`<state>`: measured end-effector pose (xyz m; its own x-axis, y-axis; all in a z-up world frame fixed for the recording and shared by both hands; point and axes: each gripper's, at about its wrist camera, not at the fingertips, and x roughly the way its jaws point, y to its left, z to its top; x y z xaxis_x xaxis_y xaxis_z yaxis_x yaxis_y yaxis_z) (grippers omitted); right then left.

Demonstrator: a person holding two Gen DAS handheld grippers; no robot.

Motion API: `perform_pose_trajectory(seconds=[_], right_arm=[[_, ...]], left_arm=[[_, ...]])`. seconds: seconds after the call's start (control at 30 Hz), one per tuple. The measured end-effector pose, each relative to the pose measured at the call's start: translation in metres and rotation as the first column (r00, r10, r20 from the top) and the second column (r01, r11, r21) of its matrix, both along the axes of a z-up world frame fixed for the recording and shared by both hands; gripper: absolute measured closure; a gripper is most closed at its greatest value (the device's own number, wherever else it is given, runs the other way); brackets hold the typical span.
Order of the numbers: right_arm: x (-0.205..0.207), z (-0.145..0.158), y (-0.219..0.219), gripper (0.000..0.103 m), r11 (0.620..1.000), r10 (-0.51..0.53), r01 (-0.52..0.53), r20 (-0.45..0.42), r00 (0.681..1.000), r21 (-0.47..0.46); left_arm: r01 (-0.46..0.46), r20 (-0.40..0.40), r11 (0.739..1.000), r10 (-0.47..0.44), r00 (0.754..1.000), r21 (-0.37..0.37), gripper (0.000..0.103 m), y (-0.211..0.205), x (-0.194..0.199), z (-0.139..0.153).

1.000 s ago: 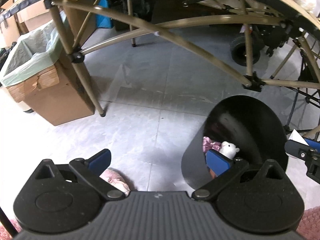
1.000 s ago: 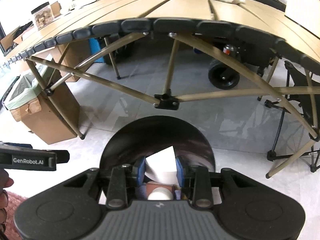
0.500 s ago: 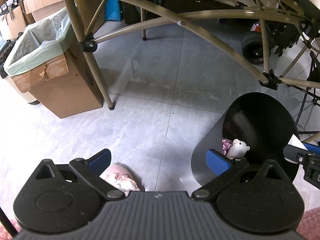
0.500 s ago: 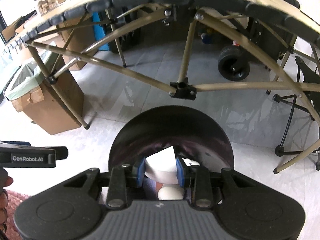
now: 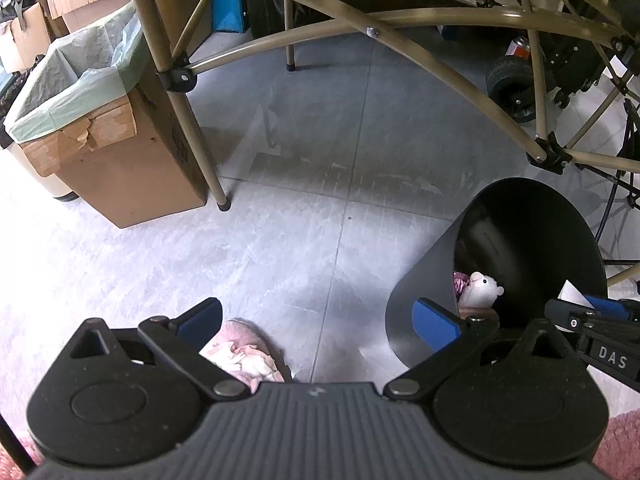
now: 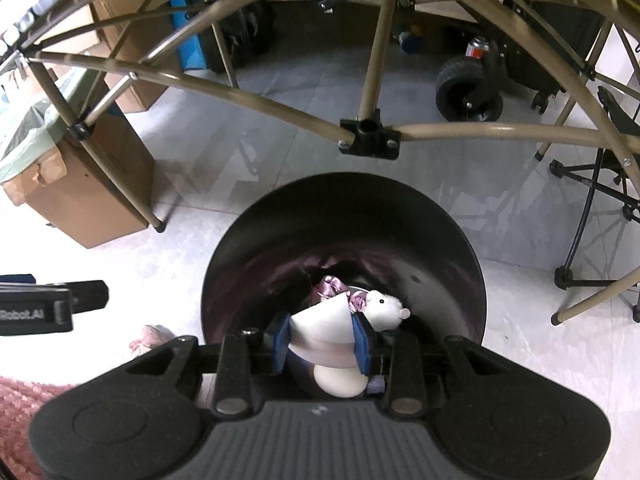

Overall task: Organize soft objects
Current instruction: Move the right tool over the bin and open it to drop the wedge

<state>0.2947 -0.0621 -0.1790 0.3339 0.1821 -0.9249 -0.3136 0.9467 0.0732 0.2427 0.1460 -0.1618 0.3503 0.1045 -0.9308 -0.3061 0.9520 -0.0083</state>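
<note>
Grey tile floor under table frame [image 6: 368, 132]: right gripper [image 6: 320, 340] jaws pinching white toy [image 6: 324, 328] over bin [image 6: 460, 248], left gripper [image 5: 316, 324] jaws spread.

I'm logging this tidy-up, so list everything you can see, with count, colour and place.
bin: one, black, on floor under table edge
white plush mouse: one, white, inside bin
pink item: one, shiny pink, inside bin
white soft object: one, white, held over bin
pink plush: one, pink, on floor
cardboard box: one, brown, green liner, left
folding table frame: one, tan
left tongs: open, empty
right tongs: shut on white soft object
</note>
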Motion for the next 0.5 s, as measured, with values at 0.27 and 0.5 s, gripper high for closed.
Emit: perform_pose_trajectory(seconds=[0.27,0.5], right_arm=[[0.0009,-0.0049,0.0032,0.069,1.0,0.006,-0.006,-0.006,1.0,-0.016],[0.0016,-0.0014,0.0017,0.0,1.0,-0.005,0.006,0.03,1.0,-0.026]], left_arm=[[-0.001,-0.006,1.0,0.001,1.0,-0.006,0.0,0.0014,-0.0003,-0.0022],[-0.001,-0.006,1.0,0.001,1.0,-0.007,0.0,0.0017,-0.0007,-0.0022]])
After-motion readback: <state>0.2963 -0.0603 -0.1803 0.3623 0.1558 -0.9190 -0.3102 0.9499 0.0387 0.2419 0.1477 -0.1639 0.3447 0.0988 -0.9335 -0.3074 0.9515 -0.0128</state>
